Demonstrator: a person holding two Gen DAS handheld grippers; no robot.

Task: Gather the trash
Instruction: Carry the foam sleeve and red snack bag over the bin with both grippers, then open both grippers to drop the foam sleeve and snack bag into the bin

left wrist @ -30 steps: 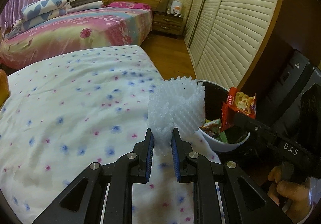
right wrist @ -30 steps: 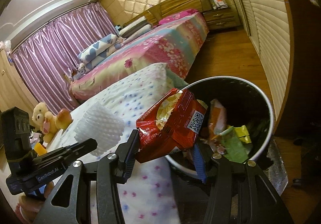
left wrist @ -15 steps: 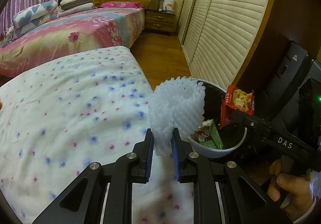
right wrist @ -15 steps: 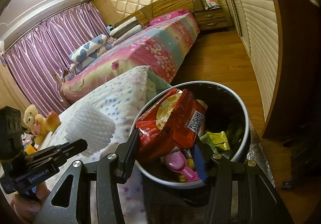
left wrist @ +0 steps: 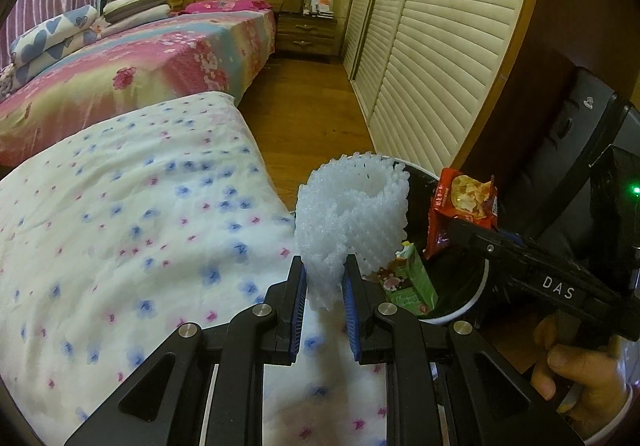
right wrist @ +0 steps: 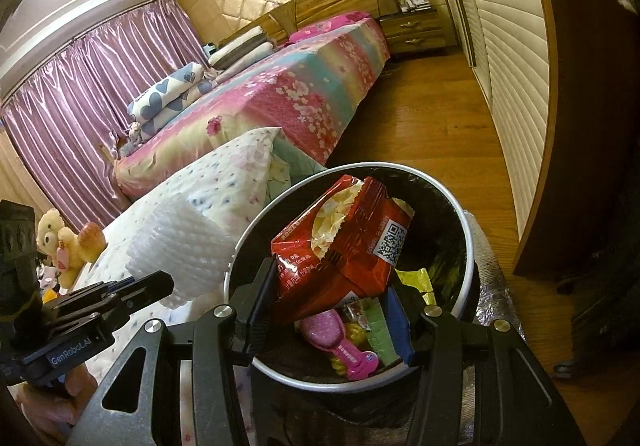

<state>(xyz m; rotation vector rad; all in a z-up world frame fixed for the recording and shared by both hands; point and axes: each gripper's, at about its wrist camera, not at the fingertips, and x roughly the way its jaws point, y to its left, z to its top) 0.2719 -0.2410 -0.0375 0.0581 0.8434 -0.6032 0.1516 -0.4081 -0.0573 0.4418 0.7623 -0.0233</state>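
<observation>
left gripper [left wrist: 324, 282]: pinching white foam net [left wrist: 352, 218], beside bin [right wrist: 466, 246]
right gripper [right wrist: 328, 310]: clamping red snack bag [right wrist: 344, 250] over bin

Left claw [left wrist: 324, 278] pinched nearly shut, right claw [right wrist: 328, 310] half-spread (both angled downward).

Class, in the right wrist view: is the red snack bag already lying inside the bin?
No: the right gripper holds the red snack bag above the bin.

My left claw [left wrist: 324, 282] pinches soft white foam netting [left wrist: 352, 214], bumpy and matt; my right claw [right wrist: 328, 310] holds a glossy, crinkled red foil packet [right wrist: 348, 246] over the smooth-rimmed bin [right wrist: 468, 246], beside matt flowered cloth [left wrist: 120, 206] and polished wood floor [right wrist: 420, 126]
</observation>
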